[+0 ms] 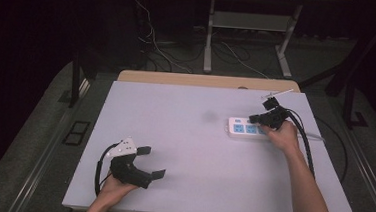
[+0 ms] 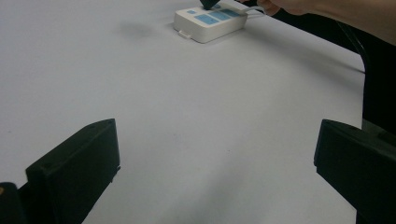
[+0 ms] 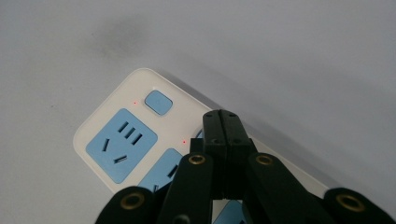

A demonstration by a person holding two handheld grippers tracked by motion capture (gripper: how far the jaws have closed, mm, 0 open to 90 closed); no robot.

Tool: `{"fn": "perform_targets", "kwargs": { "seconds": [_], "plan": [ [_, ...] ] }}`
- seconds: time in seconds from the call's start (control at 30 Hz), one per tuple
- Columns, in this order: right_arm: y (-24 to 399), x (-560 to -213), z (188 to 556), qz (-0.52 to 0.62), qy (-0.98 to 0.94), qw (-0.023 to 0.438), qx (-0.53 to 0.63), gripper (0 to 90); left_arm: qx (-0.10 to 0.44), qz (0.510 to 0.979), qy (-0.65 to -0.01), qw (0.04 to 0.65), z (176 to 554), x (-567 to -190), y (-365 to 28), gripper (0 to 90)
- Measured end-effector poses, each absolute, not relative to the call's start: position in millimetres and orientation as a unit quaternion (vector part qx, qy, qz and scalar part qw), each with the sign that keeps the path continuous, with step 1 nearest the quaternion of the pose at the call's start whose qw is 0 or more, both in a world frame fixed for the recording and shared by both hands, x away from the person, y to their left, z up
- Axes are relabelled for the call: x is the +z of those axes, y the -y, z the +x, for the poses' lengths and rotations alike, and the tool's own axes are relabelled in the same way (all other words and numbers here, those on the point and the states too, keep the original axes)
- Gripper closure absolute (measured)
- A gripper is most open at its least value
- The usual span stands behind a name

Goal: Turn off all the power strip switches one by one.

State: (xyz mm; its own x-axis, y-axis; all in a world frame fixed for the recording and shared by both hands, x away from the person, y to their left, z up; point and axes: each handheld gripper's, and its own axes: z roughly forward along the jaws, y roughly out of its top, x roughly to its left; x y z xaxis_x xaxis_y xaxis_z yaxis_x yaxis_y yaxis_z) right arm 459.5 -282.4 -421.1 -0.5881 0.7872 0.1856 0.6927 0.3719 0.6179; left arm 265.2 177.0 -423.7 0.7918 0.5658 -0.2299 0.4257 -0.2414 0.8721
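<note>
A white power strip [image 1: 247,128] with blue sockets lies at the right of the white table [image 1: 183,151]. My right gripper [image 1: 256,120] hangs over it, jaws pressed together with nothing between them. In the right gripper view the shut tips [image 3: 222,122] sit above the power strip [image 3: 119,140], near a blue switch [image 3: 158,102] with small red lights beside the switches. My left gripper [image 1: 153,162] rests at the front left, jaws wide apart and empty. In the left gripper view its fingers [image 2: 81,163] frame bare table, with the power strip [image 2: 210,19] far off.
A black cable [image 1: 304,139] trails from the right gripper along the forearm. Behind the table stand a wooden edge [image 1: 208,80], desk legs [image 1: 209,37] and loose cords on the floor. Open tabletop lies between the two grippers.
</note>
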Motion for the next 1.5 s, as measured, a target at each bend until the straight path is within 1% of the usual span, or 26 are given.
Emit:
{"fn": "perform_targets", "kwargs": {
  "seconds": [0.1,0.33,0.4,0.6,1.13,1.5],
  "plan": [
    [282.5,-420.9,459.6,0.446,-0.827,0.071,0.336,90.0,0.066,0.785,-0.317,0.529,265.4,-423.9,-177.3,0.0],
    [278.8,-417.5,459.0,0.434,-0.838,0.088,0.318,90.0,0.066,0.783,-0.319,0.53,265.7,-423.8,-178.4,0.0],
    [281.9,-414.5,459.3,0.438,-0.831,0.081,0.334,90.0,0.065,0.783,-0.319,0.53,265.6,-423.8,-178.2,0.0],
    [279.5,-406.1,460.8,0.431,-0.835,0.061,0.337,90.0,0.065,0.784,-0.319,0.529,266.5,-424.3,-177.9,0.0],
    [259.0,-382.2,460.9,0.402,-0.853,0.053,0.328,90.0,0.065,0.783,-0.319,0.53,266.5,-424.2,-178.6,0.0],
    [244.2,-380.0,464.9,0.388,-0.862,0.048,0.323,90.0,0.063,0.782,-0.32,0.531,266.8,-424.4,-179.0,0.0]
  ]
}}
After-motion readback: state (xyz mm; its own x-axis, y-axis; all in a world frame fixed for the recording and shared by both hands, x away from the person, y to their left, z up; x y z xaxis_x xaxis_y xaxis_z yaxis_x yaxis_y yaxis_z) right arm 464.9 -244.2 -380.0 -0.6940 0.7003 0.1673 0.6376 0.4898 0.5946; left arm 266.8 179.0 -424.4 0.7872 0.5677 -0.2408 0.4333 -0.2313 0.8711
